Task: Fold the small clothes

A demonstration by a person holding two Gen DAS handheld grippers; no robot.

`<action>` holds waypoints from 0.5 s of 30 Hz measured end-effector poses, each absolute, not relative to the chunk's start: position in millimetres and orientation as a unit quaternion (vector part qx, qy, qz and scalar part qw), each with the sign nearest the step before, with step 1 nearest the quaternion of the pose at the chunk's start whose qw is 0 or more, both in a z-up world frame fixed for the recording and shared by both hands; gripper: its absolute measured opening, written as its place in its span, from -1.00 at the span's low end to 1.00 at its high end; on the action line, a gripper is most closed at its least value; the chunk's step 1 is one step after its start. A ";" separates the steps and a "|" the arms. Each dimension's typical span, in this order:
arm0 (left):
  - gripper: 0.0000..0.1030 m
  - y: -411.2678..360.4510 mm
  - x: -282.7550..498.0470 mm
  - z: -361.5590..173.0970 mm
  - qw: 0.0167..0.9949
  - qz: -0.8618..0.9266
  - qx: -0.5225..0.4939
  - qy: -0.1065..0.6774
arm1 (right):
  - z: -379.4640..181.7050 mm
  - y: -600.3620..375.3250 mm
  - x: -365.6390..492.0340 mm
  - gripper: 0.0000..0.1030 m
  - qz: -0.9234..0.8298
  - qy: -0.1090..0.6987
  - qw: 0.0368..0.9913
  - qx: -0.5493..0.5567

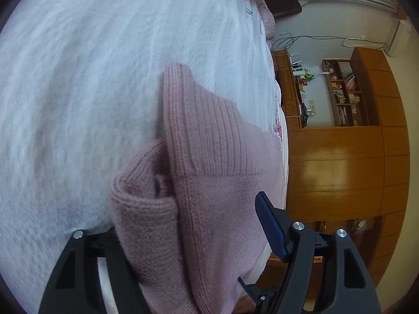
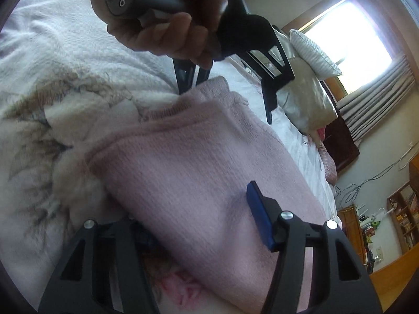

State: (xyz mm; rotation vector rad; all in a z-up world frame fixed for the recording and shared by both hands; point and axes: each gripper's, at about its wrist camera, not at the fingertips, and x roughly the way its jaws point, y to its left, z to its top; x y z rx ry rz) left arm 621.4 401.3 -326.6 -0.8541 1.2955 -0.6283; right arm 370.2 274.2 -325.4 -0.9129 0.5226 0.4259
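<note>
A pink knitted sweater [image 1: 214, 183] lies folded on the white bed cover [image 1: 91, 78], its ribbed hem pointing away. My left gripper [image 1: 193, 214] is open wide. The knit drapes over and hides its left finger, and the blue pad [image 1: 269, 225] of the right finger stands free beside the cloth. In the right wrist view the sweater [image 2: 188, 172] fills the gap of my open right gripper [image 2: 193, 206]. Its left finger is under the fabric and its blue pad [image 2: 259, 217] is bare. A hand [image 2: 167, 28] holds the left gripper [image 2: 227, 96] at the sweater's far edge.
The bed edge [image 1: 280, 136] runs along the right, with a wooden cabinet [image 1: 340, 172] and shelves [image 1: 343, 94] beyond it. Pillows [image 2: 309, 96] sit at the head of the bed near a bright window [image 2: 348, 31]. A brown-printed blanket [image 2: 39, 130] lies to the left.
</note>
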 end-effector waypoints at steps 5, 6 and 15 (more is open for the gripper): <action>0.22 403.9 621.7 -327.5 0.669 -0.270 -0.379 0.580 | -323.3 288.5 380.9 0.09 0.199 0.251 0.852 -0.414; 0.17 404.7 621.8 -328.6 0.668 -0.268 -0.379 0.582 | -322.8 289.6 382.8 0.10 0.199 0.252 0.853 -0.411; -0.21 410.5 622.1 -334.0 0.665 -0.252 -0.374 0.595 | -321.1 296.4 386.6 0.06 0.202 0.258 0.860 -0.390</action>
